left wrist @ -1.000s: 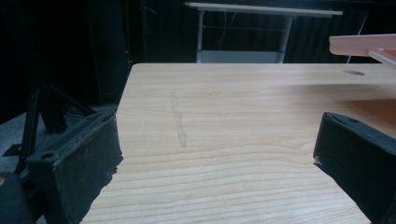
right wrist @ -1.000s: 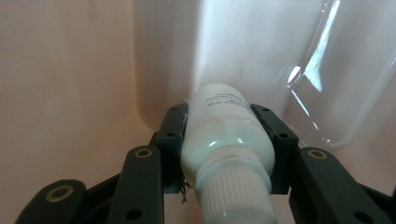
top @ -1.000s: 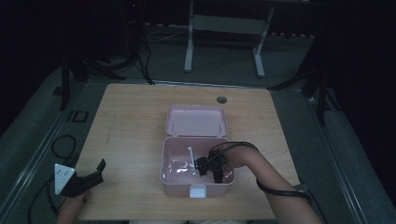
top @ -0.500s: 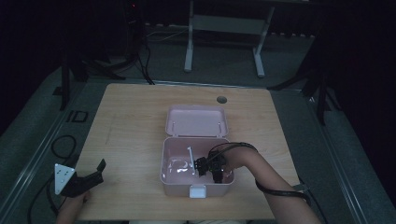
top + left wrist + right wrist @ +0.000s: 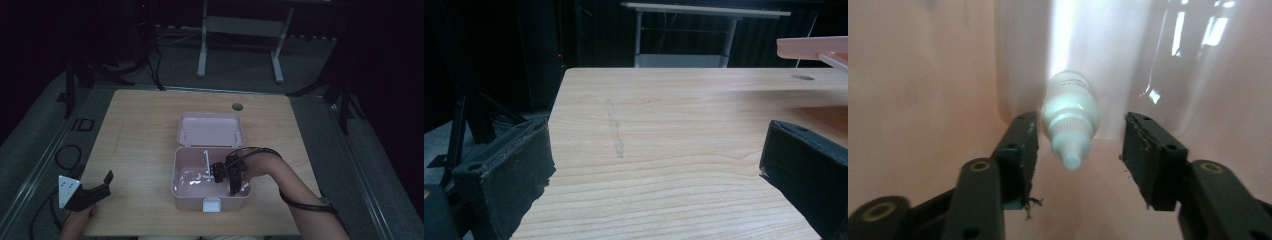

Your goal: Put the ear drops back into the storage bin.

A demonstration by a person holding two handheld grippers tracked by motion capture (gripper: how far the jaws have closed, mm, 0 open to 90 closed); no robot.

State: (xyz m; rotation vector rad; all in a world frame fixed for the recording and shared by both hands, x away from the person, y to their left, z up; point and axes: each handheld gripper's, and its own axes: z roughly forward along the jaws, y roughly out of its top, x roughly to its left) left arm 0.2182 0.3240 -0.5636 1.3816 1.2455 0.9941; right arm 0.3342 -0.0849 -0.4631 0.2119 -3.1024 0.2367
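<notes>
Reaching down into the open pink box (image 5: 186,165) near the front edge of the surface (image 5: 140,130), the right tongs (image 5: 1078,145) had their jaws apart and straddled a small white dropper bottle (image 5: 1069,112) without touching it. The bottle lay inside the box, against its pale inner wall, and in the right gripper view its long axis ran almost straight along the tongs' own line: nozzle tip toward the camera, body pointing away. It sat between the two pads, a little closer to the left-hand pad (image 5: 1020,150) than to the other. That alignment looked like the thing the next move turned on; closing would probably pinch the bottle across its cap and shoulder rather than along its length, and a slight shift toward centre seemed wise first.

The left tongs (image 5: 97,187) hung well apart from the box, off the surface's near left corner, jaws wide open over bare wood with nothing between them. The right hand was plainly the nearer one.
</notes>
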